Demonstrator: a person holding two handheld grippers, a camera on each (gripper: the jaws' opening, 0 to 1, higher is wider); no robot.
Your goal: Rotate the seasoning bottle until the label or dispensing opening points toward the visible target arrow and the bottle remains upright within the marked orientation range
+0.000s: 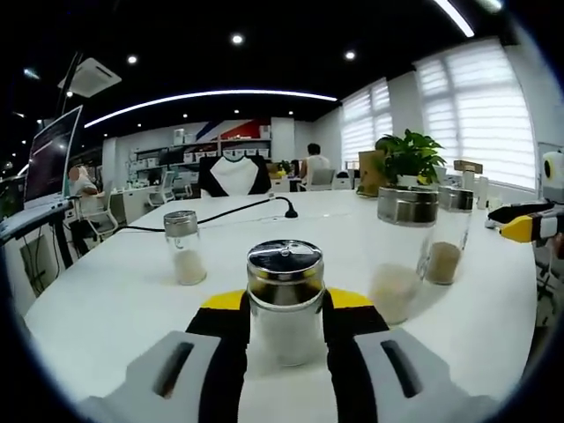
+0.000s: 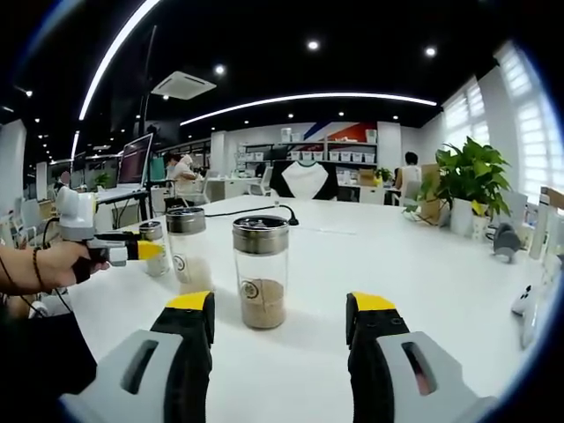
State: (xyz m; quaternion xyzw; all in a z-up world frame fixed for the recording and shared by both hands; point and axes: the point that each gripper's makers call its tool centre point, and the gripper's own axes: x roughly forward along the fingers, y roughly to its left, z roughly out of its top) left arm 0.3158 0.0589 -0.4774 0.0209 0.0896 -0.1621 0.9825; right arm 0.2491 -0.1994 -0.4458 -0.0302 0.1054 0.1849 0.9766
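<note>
A short glass seasoning bottle (image 1: 285, 304) with a chrome shaker lid stands upright on the white table (image 1: 115, 300). My left gripper (image 1: 285, 308) is shut on it, a yellow-tipped jaw pressed to each side. In the right gripper view, a hand holds the left gripper (image 2: 119, 248) at the left, by that small bottle (image 2: 156, 256). My right gripper (image 2: 282, 304) is open above the table, apart from a tall bottle (image 2: 261, 273) of brown powder standing ahead of its jaws. The right gripper (image 1: 527, 226) also enters the left gripper view at the right edge.
A second tall bottle (image 2: 187, 247) stands left of the first. Another small shaker (image 1: 184, 248) sits farther back left. A black cable (image 1: 238, 210) crosses the far table. A potted plant (image 2: 471, 181) and small white items (image 2: 526, 301) sit at the right.
</note>
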